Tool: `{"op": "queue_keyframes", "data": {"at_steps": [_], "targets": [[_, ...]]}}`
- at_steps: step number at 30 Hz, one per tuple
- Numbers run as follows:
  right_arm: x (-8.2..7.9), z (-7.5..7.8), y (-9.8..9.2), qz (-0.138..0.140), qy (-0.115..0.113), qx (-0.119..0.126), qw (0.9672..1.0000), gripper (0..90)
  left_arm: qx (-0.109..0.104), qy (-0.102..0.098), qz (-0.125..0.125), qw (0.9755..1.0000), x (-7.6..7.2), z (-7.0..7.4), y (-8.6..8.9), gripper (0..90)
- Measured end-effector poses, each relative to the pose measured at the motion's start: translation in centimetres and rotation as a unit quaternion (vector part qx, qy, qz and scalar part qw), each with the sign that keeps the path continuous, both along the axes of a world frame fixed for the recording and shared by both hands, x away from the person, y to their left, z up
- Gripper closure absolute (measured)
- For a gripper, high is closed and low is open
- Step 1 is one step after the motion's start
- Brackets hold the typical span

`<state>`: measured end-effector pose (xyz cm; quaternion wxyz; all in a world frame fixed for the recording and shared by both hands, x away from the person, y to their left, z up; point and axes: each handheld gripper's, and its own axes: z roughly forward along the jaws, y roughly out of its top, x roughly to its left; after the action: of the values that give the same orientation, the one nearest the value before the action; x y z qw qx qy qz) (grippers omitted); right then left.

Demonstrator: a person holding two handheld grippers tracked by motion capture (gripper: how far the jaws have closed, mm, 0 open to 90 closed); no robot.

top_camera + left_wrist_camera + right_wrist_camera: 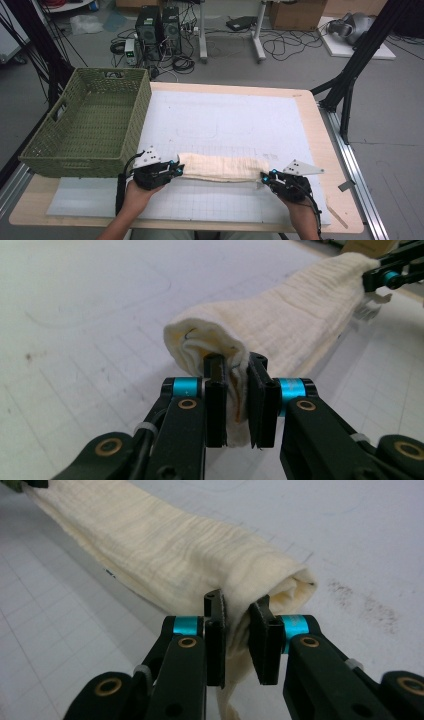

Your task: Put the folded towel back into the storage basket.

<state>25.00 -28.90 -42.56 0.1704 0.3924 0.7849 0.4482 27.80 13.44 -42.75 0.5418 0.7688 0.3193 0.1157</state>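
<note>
A cream cloth (pixel 222 167), folded into a long narrow band, lies across the white gridded mat (pixel 225 120) near the table's front edge. My left gripper (pixel 176 167) is shut on the cloth's left end; in the left gripper view the layered end of the cloth (pixel 280 315) is pinched between the jaws of that gripper (pixel 235 370). My right gripper (pixel 264 177) is shut on the right end; the right gripper view has the cloth (pixel 165 550) bunched between the jaws of the right gripper (pixel 236 611). The far right gripper (pixel 395 270) appears at the cloth's other end.
A green woven basket (pixel 85 125) stands on the table's left side, close behind my left hand. Beyond the table are computer towers (pixel 157 27), cables and a black frame leg (pixel 350 75). A smudge (pixel 365 605) marks the mat.
</note>
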Motion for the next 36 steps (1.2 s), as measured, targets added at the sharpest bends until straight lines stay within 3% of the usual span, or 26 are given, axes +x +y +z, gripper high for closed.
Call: {"op": "queue_keyframes", "data": {"at_steps": [3, 11, 19, 27, 36], "targets": [[-0.1, 0.6, -0.4, -0.007, -0.012, 0.011, 0.9998, 79.1, -0.019, -0.011, -0.003, 0.9998, -0.1, 0.5, 0.1, 79.7], [0.0, 1.7, -0.6, -0.01, -0.041, 0.023, 0.9988, 79.1, -0.03, -0.024, 0.003, 0.9993, -0.2, 1.6, 0.5, 79.7], [0.5, 3.4, -0.4, 0.007, -0.074, 0.036, 0.9966, 79.1, -0.044, -0.053, 0.008, 0.9976, -0.4, 2.9, 1.3, 79.6], [1.3, 4.8, 0.1, 0.037, -0.108, 0.054, 0.9919, 78.9, -0.063, -0.079, 0.014, 0.9948, -0.5, 4.3, 2.7, 79.3], [2.4, 6.2, 1.0, 0.069, -0.139, 0.076, 0.985, 78.9, -0.072, -0.089, 0.034, 0.9928, -0.8, 5.8, 4.1, 79.1]]}}
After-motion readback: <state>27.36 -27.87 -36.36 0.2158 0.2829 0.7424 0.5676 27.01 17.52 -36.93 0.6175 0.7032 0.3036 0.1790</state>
